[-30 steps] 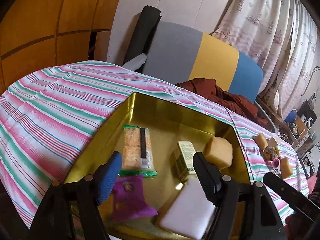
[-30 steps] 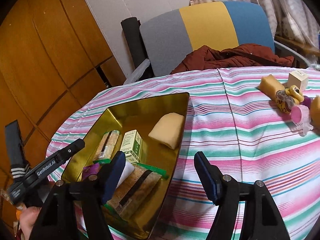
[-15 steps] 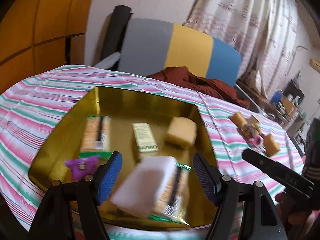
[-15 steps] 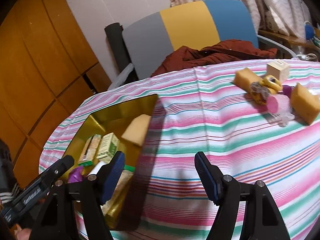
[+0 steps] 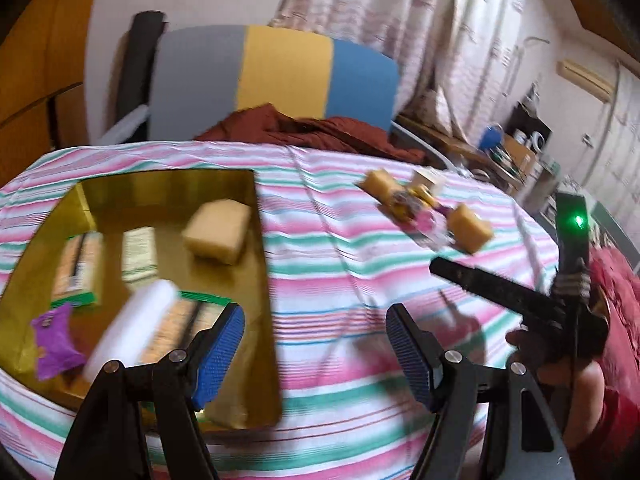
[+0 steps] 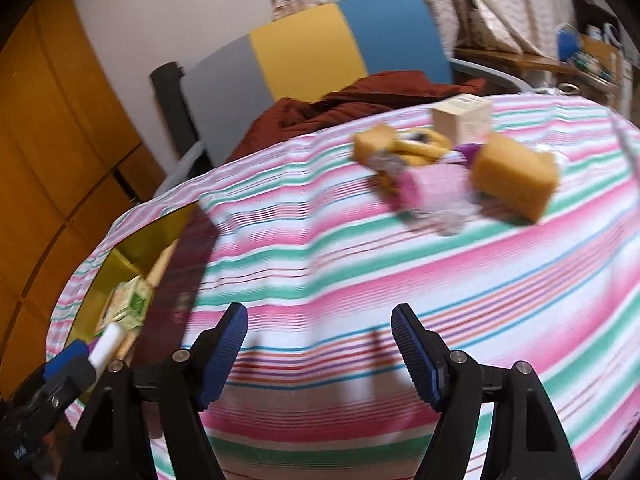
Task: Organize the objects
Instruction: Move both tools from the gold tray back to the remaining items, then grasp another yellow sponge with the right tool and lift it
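A gold tin tray (image 5: 264, 248) on the striped tablecloth holds a tan sponge (image 5: 218, 236), a white block (image 5: 132, 328), a purple packet (image 5: 56, 340), snack bars and a small green carton. My left gripper (image 5: 316, 354) is open and empty over the cloth just right of the tray. A loose cluster lies further right: an orange sponge (image 6: 516, 178), a pink roll (image 6: 432, 190), a yellow toy (image 6: 420, 148), a second sponge (image 6: 372, 146) and a cream box (image 6: 462, 116). My right gripper (image 6: 320, 354) is open and empty, short of the cluster.
A chair with a grey, yellow and blue back (image 5: 280, 72) holds a dark red garment (image 5: 316, 132) behind the table. Wooden cabinets (image 6: 48, 152) stand at left. The other handheld tool (image 5: 516, 292) and a hand show at right in the left wrist view.
Both grippers swung right, away from the tray. The tray slid to the left of each view and the cluster of loose objects came closer and larger in the right wrist view.
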The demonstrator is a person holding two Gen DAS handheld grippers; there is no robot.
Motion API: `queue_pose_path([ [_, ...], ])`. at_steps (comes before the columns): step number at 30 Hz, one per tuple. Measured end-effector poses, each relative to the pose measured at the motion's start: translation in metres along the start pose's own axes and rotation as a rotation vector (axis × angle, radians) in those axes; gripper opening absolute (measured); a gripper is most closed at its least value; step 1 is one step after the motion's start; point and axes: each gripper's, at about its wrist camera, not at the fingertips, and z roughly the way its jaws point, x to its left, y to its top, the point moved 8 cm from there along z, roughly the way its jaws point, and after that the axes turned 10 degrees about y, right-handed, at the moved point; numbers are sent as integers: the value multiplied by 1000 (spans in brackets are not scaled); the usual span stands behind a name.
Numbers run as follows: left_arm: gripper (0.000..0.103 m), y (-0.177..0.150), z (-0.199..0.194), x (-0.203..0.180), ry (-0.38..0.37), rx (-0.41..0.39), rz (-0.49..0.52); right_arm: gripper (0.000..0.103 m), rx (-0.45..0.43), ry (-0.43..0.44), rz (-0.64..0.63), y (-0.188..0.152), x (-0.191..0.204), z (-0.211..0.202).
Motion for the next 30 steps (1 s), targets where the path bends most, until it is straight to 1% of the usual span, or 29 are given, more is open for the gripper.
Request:
queue_pose_path([
  [6, 75, -11, 9, -37, -43, 43, 70, 77, -49, -80, 33, 16, -50, -14],
  [9, 75, -18, 11, -49, -53, 58, 96, 81, -87, -141, 28, 38, -80, -24],
  [12, 75, -23, 14, -57, -60, 75, 103, 84, -121, -196, 11, 63, -106, -32],
  [14, 75, -25, 16, -60, -66, 88, 97, 88, -132, -213, -11, 78, -119, -33],
  [15, 75, -26, 17, -62, -68, 95, 95, 88, -133, -226, -24, 85, -126, -32],
  [20, 75, -29, 19, -68, -61, 107, 113, 88, -103, -226, -56, 110, -147, -16],
  [24, 75, -31, 23, -70, -56, 119, 116, 88, -59, -172, -78, 112, -154, 1],
  [25, 75, -31, 24, -70, -56, 124, 116, 86, -49, -156, -86, 109, -154, 4],
  [28, 75, -31, 29, -72, -55, 129, 117, 70, -26, -106, -113, 100, -146, 11],
  [30, 75, -30, 33, -75, -57, 136, 120, 66, -26, -129, -168, 94, -139, 11],
])
